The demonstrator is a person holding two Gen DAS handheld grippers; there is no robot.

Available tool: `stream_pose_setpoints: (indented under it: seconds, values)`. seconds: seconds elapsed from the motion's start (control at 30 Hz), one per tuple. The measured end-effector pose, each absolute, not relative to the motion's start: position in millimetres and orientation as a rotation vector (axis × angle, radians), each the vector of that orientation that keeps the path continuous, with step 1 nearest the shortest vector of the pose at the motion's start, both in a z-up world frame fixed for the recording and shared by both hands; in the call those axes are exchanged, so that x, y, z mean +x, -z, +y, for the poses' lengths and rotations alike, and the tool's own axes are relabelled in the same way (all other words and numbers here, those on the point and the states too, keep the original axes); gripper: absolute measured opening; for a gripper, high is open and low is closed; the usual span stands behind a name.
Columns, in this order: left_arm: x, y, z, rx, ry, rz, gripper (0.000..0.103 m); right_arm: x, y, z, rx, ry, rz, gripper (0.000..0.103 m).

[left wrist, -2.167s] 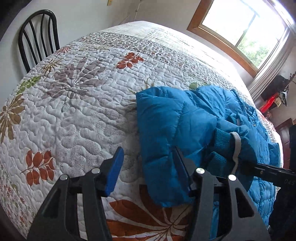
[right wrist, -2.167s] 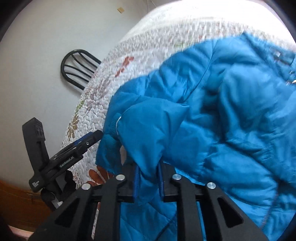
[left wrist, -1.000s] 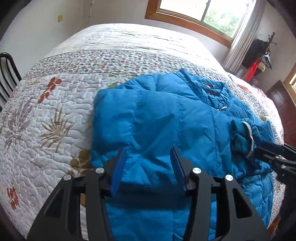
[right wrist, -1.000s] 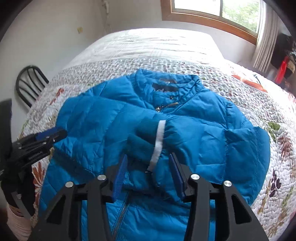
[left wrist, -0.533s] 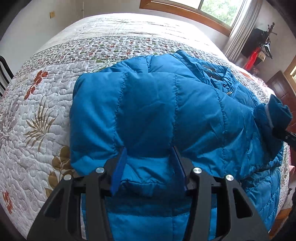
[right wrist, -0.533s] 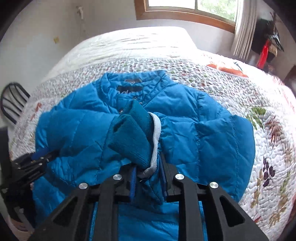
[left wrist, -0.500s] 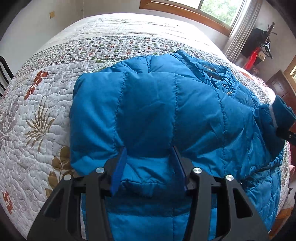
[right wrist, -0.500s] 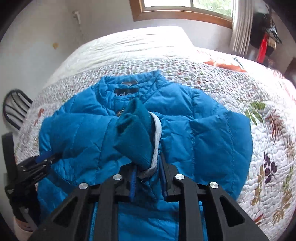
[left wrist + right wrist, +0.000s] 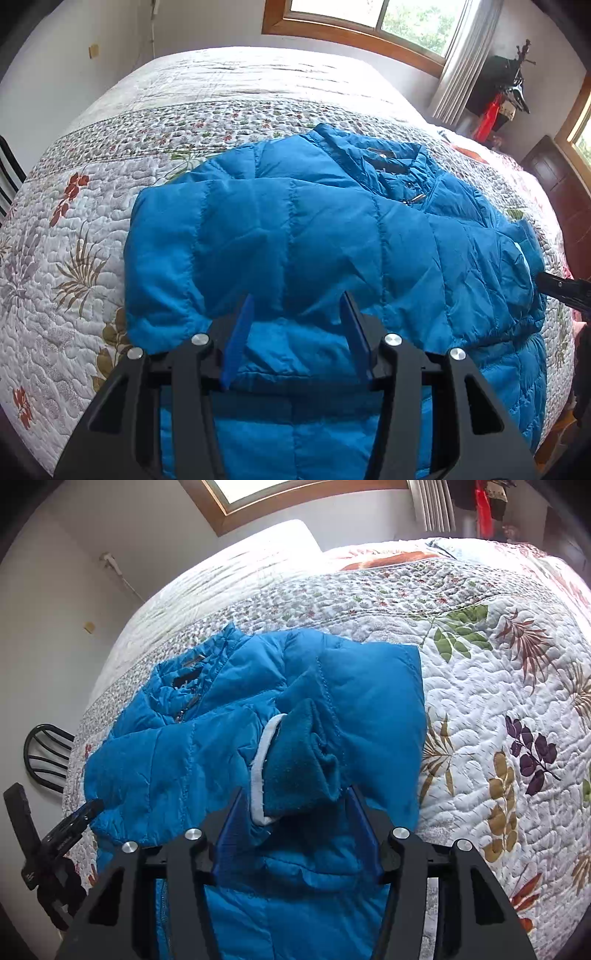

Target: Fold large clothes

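Observation:
A bright blue puffer jacket (image 9: 332, 229) lies front up on the quilted bed (image 9: 74, 221), collar toward the window. One sleeve is folded across its chest. The sleeve's fleece cuff with a white trim (image 9: 295, 764) rests on the jacket's right side. My right gripper (image 9: 295, 808) hovers over that cuff; its jaws are opening, the cuff lies between the fingertips and the pads are off it. Its tip also shows in the left wrist view (image 9: 561, 288). My left gripper (image 9: 295, 328) is open just above the folded sleeve's near edge, gripping nothing.
The floral quilt (image 9: 498, 701) spreads bare to the right of the jacket and beyond the collar. A black chair (image 9: 48, 753) stands by the wall at the left. Dark wooden furniture (image 9: 561, 192) and a red object (image 9: 491, 114) sit by the curtain at the right.
The right gripper closed on the cuff, carried it rightward across the jacket, and its jaws have now parted, leaving the cuff lying there. The left gripper shifted slightly and stayed open.

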State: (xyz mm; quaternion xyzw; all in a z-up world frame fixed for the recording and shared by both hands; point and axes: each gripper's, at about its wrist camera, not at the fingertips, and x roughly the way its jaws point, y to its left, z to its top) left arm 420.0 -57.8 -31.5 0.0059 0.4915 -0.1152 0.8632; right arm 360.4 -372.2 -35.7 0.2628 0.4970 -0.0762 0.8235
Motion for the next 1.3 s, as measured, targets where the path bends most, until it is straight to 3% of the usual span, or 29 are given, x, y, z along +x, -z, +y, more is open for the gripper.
stream_pose_setpoints:
  seconds: [0.03,0.07,0.1,0.27,0.47,0.53,0.6,0.8,1.0,1.1,1.3]
  values:
    - [421.5,34.0,-62.0,0.022,0.239,1.033,0.048,365.4,39.4,-371.2,0.566,0.164,1.065,0.042]
    - [424.3,38.6,-65.0,0.027,0.239,1.044,0.048,369.6,41.8,-369.7,0.570,0.157,1.071,0.021]
    - [427.3,44.0,-66.3,0.030,0.231,1.058,0.048,370.4,42.7,-369.8,0.564,0.165,1.072,0.014]
    - [436.2,63.5,-60.5,0.008,0.227,1.076,0.050,370.0,34.9,-380.8,0.551,0.218,1.003,0.007]
    - [444.9,69.3,-63.2,0.015,0.220,1.088,0.051,385.1,63.3,-376.5,0.470,0.278,1.083,0.008]
    - [441.3,65.0,-60.3,0.027,0.221,1.094,0.051,376.5,51.8,-371.3,0.433,0.298,1.059,0.013]
    - [432.2,54.7,-53.7,0.033,0.210,1.073,0.050,360.6,32.3,-367.3,0.380,0.347,1.008,0.026]
    - [412.4,31.3,-72.3,0.056,0.259,1.012,0.052,354.4,5.9,-322.8,0.388,0.114,0.983,0.026]
    - [422.5,57.6,-91.9,0.087,0.225,1.067,0.053,390.7,39.1,-282.6,0.292,0.102,1.088,0.026]
    - [425.8,70.4,-84.9,0.092,0.257,1.064,0.057,397.0,65.5,-291.7,0.314,0.097,1.135,0.020]
    - [424.5,75.0,-83.7,0.094,0.277,1.054,0.057,398.7,83.2,-299.0,0.359,0.084,1.123,0.019]
